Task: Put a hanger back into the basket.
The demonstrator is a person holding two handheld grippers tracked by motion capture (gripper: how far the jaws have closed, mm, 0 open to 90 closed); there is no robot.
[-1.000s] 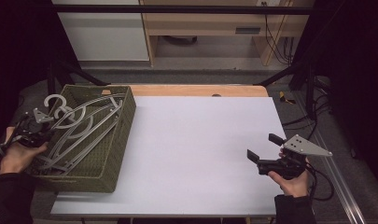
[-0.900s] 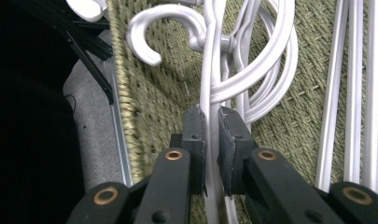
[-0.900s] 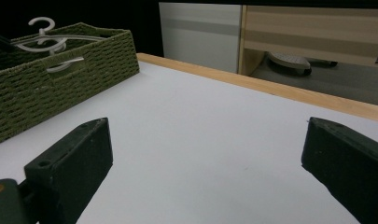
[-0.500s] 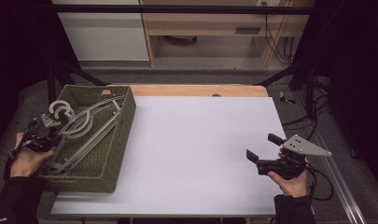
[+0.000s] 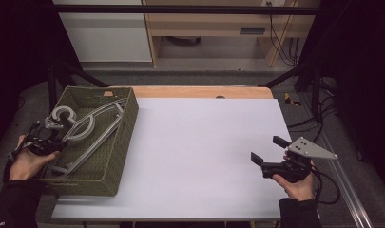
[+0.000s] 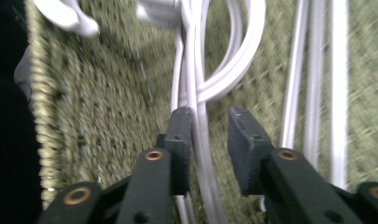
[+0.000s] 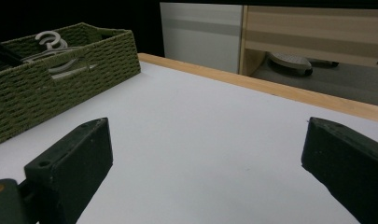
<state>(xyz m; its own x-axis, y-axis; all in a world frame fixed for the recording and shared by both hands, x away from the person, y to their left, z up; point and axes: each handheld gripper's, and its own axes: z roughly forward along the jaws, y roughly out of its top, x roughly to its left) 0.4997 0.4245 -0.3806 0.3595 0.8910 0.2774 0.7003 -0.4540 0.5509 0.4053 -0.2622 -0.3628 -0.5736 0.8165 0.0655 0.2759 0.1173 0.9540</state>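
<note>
A bundle of white hangers (image 5: 92, 124) lies slanted in the green woven basket (image 5: 115, 164) at the table's left; their hooks (image 5: 62, 114) stick up near the basket's left rim. My left gripper (image 5: 46, 135) reaches into the basket by the hooks. In the left gripper view its jaws straddle the hangers' thin white wires (image 6: 199, 98). The wires lie against one jaw, with a narrow gap to the other. My right gripper (image 5: 266, 151) hovers wide open over the white table (image 5: 204, 142) near its right front corner, with nothing between its fingers (image 7: 70, 158).
The basket rests on the table's left edge, partly overhanging it. A wooden strip (image 5: 204, 91) borders the table's far side. Beyond it stand a white cabinet (image 5: 102, 28) and a wooden shelf unit (image 5: 218, 23). Cables (image 5: 330, 183) trail by the right rail.
My left gripper has moved nearer and slightly right along the basket's left side, and the hangers have shifted with it. The right gripper has stayed in place, open.
</note>
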